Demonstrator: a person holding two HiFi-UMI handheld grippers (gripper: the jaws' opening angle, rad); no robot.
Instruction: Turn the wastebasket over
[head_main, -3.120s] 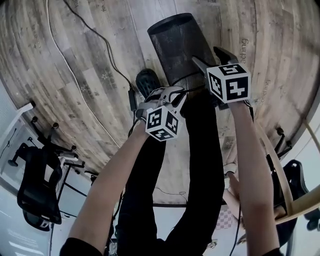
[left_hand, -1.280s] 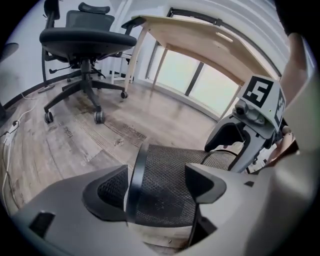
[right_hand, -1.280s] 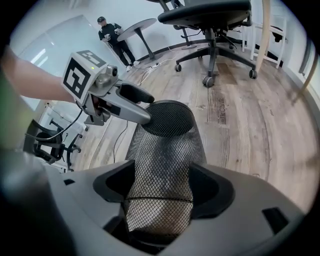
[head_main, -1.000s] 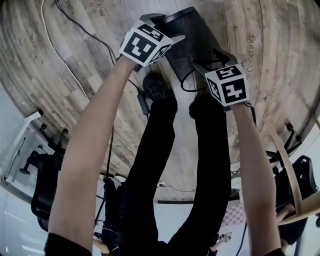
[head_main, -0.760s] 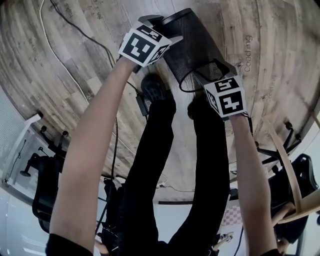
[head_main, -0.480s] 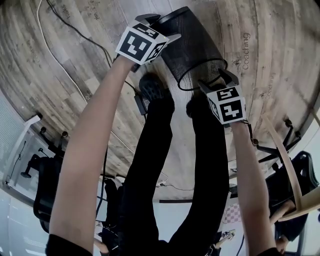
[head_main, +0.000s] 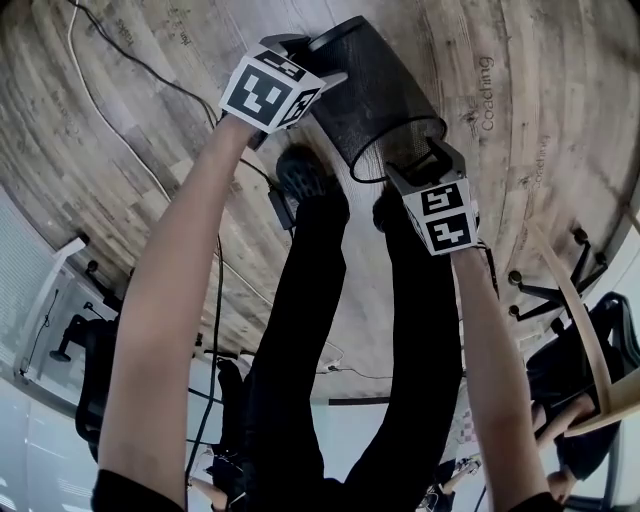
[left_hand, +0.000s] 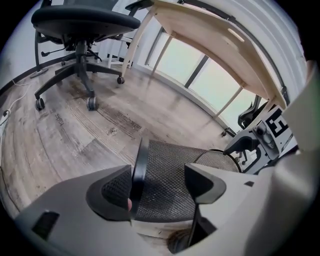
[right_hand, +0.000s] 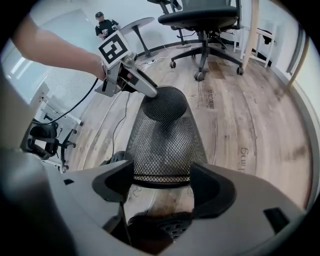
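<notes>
The black mesh wastebasket (head_main: 375, 85) hangs tilted in front of my feet, its closed base far and high, its open rim near and low. My left gripper (head_main: 318, 55) is at the base end. In the left gripper view (left_hand: 157, 187) its jaws stand apart astride the base ring, and the wastebasket's mesh wall (left_hand: 165, 180) fills the gap. My right gripper (head_main: 425, 158) is at the near rim. In the right gripper view (right_hand: 162, 187) its jaws are wide, and the rim of the wastebasket (right_hand: 162, 140) runs from one fingertip to the other. I cannot tell whether either one squeezes.
My two black shoes (head_main: 300, 170) stand just under the rim. A cable (head_main: 130, 130) trails over the wood floor at the left. An office chair (left_hand: 82, 22) and a pale wooden desk (left_hand: 220, 45) stand beyond the basket. A chair base (head_main: 545, 290) is at my right.
The right gripper has drawn back toward me with the rim, and the basket has tipped further, so its opening faces me more. The left gripper stays at the base.
</notes>
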